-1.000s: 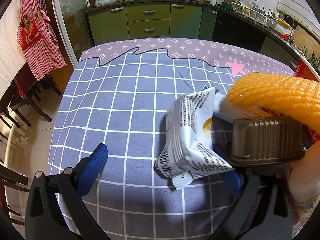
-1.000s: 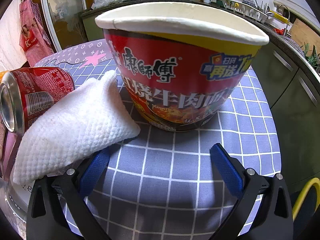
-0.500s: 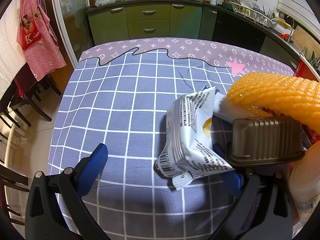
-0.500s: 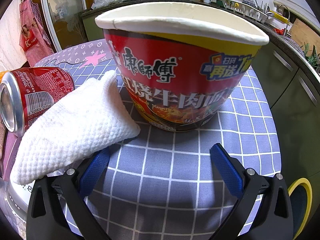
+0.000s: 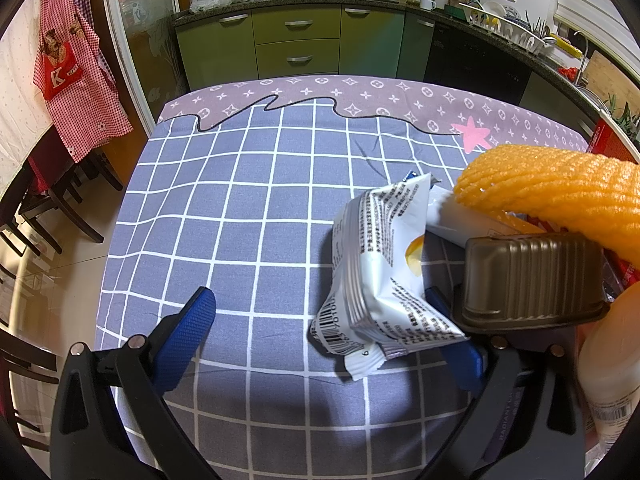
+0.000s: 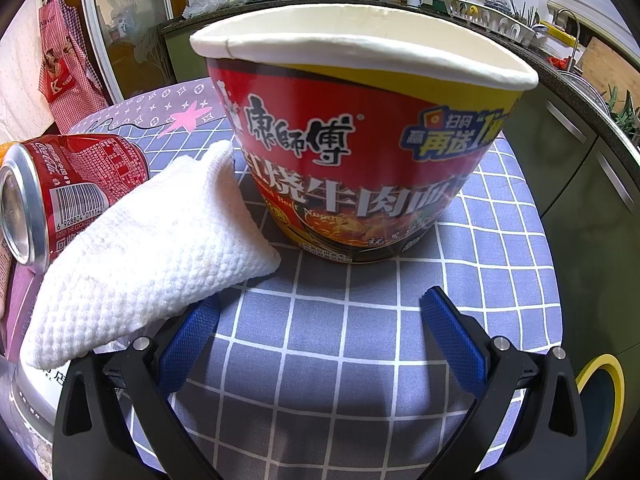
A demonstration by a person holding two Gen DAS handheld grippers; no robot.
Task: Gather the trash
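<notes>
In the left wrist view, my left gripper is open and empty low over the checked tablecloth. A crumpled white snack wrapper lies over its right finger. A brown ribbed plastic tray and an orange foam net lie just right of it. In the right wrist view, my right gripper is open and empty in front of a red instant noodle bowl. A white crumpled paper towel lies over its left finger. A red soda can lies on its side at the left.
A white bottle stands at the right edge of the left wrist view. A yellow-rimmed bin sits on the floor beyond the table's right edge. Chairs stand left of the table. Kitchen cabinets run behind.
The right wrist view has shifted slightly, showing more of the yellow-rimmed bin at the lower right. The left gripper has not moved.
</notes>
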